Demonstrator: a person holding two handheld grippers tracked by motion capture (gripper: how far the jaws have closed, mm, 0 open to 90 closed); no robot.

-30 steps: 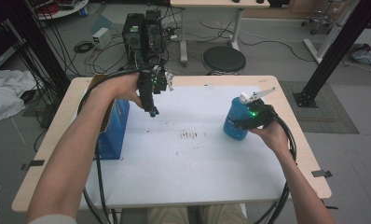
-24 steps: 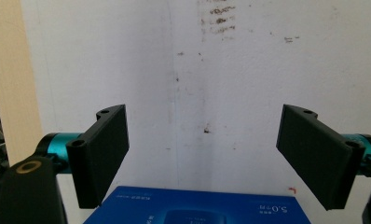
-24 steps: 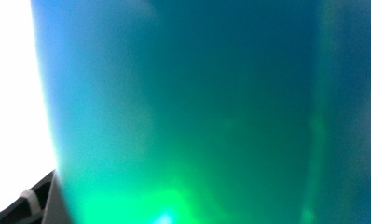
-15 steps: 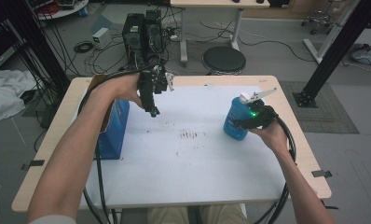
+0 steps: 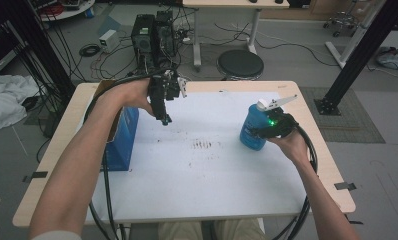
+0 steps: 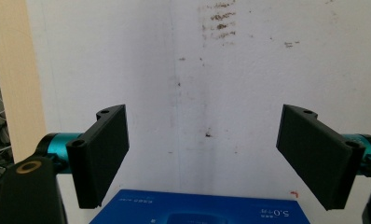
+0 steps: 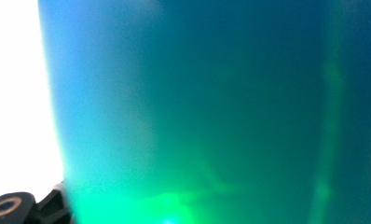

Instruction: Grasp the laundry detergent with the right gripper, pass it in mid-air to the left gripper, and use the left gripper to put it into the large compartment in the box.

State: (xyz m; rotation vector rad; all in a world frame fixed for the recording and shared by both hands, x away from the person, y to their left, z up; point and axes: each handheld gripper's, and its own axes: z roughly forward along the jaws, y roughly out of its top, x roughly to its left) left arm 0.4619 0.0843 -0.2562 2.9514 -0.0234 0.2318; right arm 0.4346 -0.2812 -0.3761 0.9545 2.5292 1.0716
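Right gripper looks clamped on the translucent blue plastic pump bottle, probably slick, so mid-body's the safest hold. Left gripper hangs spread wide, well left of it.

— What sort of room am I working in?

— A lab or test workshop. At the top centre of the high view a black computer tower stands on the bare grey floor, with loose cables trailing out to its left.

— And around my table?

— Black metal frame posts slant through the upper right and stand at the upper left. A round black stool sits just beyond the table's far edge, under a second desk at the top.
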